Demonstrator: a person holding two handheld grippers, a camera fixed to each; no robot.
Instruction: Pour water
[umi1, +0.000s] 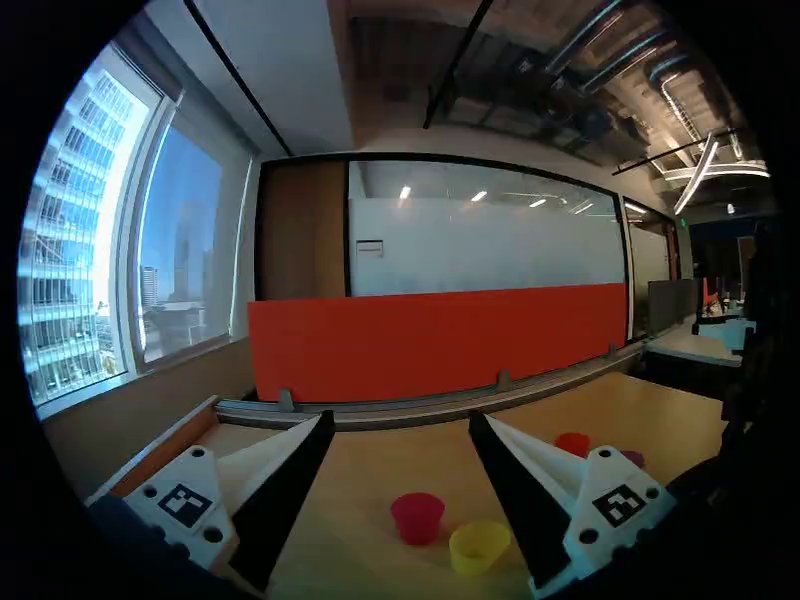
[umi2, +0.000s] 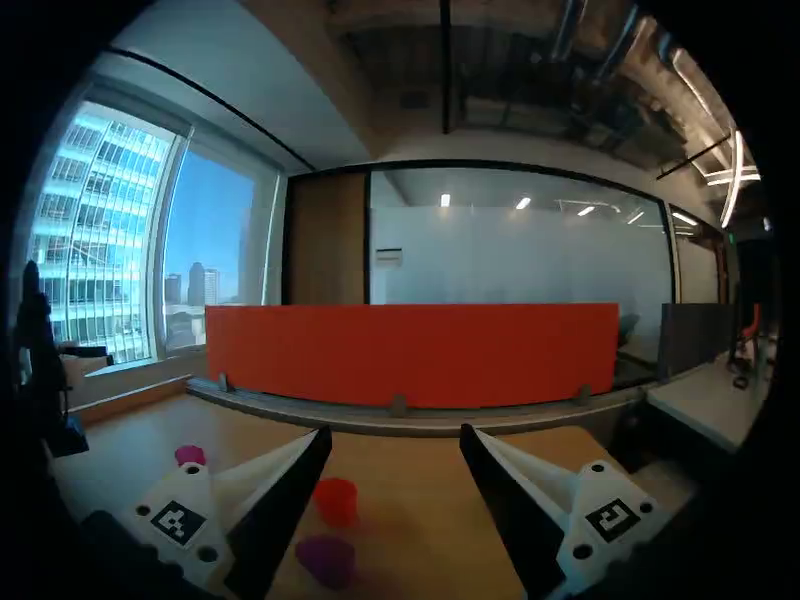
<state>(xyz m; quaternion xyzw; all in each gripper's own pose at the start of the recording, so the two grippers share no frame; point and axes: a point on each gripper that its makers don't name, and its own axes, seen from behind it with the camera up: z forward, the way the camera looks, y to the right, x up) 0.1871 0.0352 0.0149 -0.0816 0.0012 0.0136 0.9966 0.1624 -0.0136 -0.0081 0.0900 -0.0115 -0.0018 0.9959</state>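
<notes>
Left gripper view | left gripper (umi1: 400, 417) spread | red cup (umi1: 417, 517) beside yellow cup (umi1: 479, 546)

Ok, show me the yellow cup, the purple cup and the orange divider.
yellow cup (umi1: 478, 556), left gripper view, on its side wall.
purple cup (umi2: 325, 565), right gripper view, on its side wall.
orange divider (umi2: 410, 355), right gripper view, on the panel's middle.
</notes>
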